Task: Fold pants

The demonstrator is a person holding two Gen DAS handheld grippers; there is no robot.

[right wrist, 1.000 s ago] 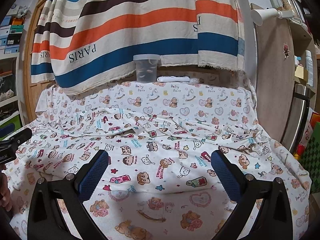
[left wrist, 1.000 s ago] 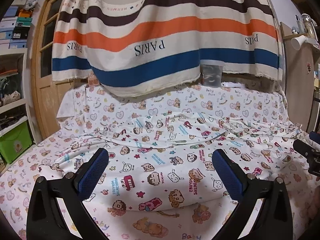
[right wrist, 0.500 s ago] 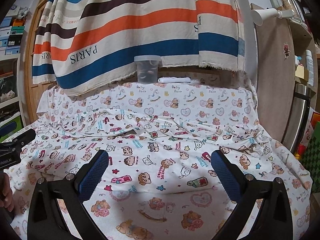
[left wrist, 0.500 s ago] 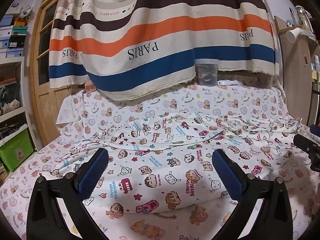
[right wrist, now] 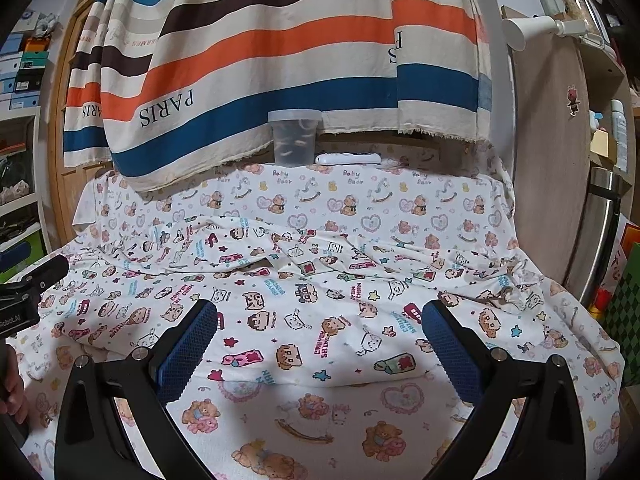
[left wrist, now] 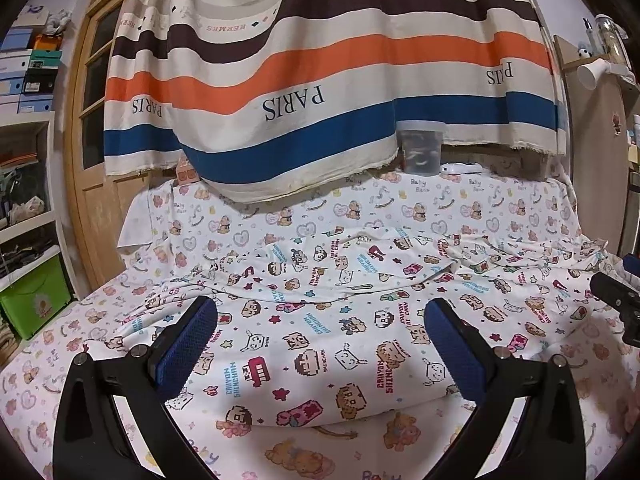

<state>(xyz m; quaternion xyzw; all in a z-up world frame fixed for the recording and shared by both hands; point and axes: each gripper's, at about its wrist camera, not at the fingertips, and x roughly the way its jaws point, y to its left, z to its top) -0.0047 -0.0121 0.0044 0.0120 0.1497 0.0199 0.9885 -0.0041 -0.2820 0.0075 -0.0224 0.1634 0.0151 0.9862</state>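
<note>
White pants (left wrist: 320,320) printed with pixel cartoon figures lie spread flat across a surface covered in a teddy-bear sheet (left wrist: 304,456); they also show in the right wrist view (right wrist: 304,312). My left gripper (left wrist: 320,332) is open and empty, hovering over the pants' near edge. My right gripper (right wrist: 319,334) is open and empty, also above the near edge, further right. The waistband end with its drawstring (right wrist: 504,296) lies at the right. Each gripper shows at the edge of the other's view (left wrist: 616,300), (right wrist: 28,288).
A striped "PARIS" cloth (left wrist: 320,80) hangs behind the surface. A clear plastic tub (right wrist: 294,136) and a white remote (right wrist: 348,158) sit on the back ledge. A green bin (left wrist: 32,300) and shelves stand at left, a wooden panel (right wrist: 560,160) at right.
Both grippers have drawn back and risen slightly, so more of the pants and sheet shows. The jaws stay open. The pants have not moved.
</note>
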